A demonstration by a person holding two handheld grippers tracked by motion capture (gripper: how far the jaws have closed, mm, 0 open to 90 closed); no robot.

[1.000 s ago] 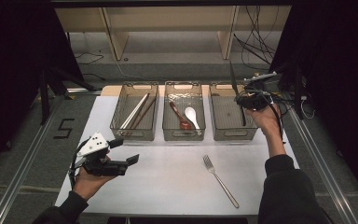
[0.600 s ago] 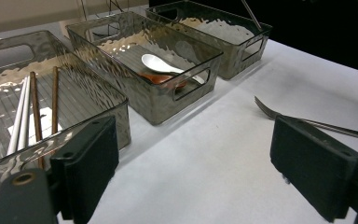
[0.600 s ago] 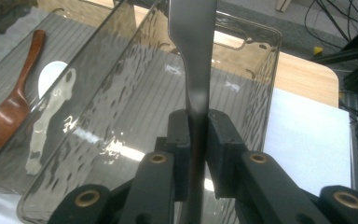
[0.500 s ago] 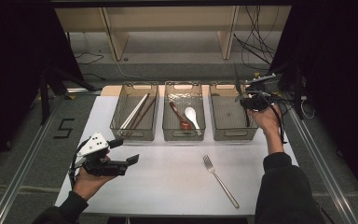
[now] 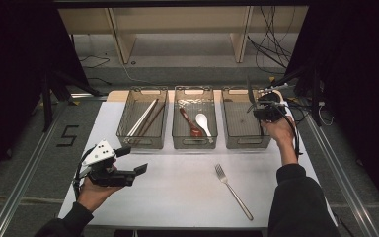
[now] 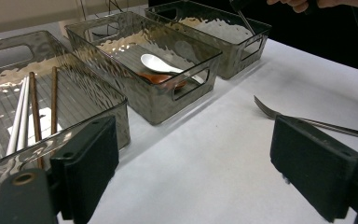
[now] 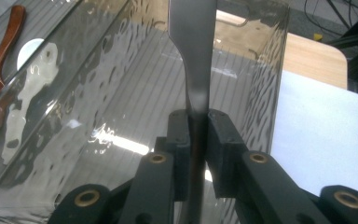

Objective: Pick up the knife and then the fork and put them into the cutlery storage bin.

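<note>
My right gripper [image 5: 254, 110] [image 7: 197, 135] is shut on the flat handle of a metal utensil [image 7: 191, 46] [image 5: 249, 92], held upright over the right clear bin [image 5: 246, 144] [image 7: 261, 93]. The utensil's other end is hidden. In the left gripper view the utensil [image 6: 244, 19] dips inside that bin [image 6: 235, 56]. A fork [image 5: 232, 190] [image 6: 307, 122] lies on the white table, front right of centre. My left gripper [image 5: 134, 160] [image 6: 196, 163] hovers open over the table's front left with nothing between its jaws.
The left bin [image 5: 143, 143] holds chopsticks [image 5: 143, 118] [image 6: 28, 112]. The middle bin [image 5: 194, 143] holds a brown spoon [image 5: 190, 123] [image 6: 161, 78] and a white spoon [image 5: 203, 121] [image 6: 158, 63]. Cables and a shelf frame lie beyond the table's far edge.
My right hand has sunk a little with the utensil toward the right bin. The left hand has stayed where it was.
</note>
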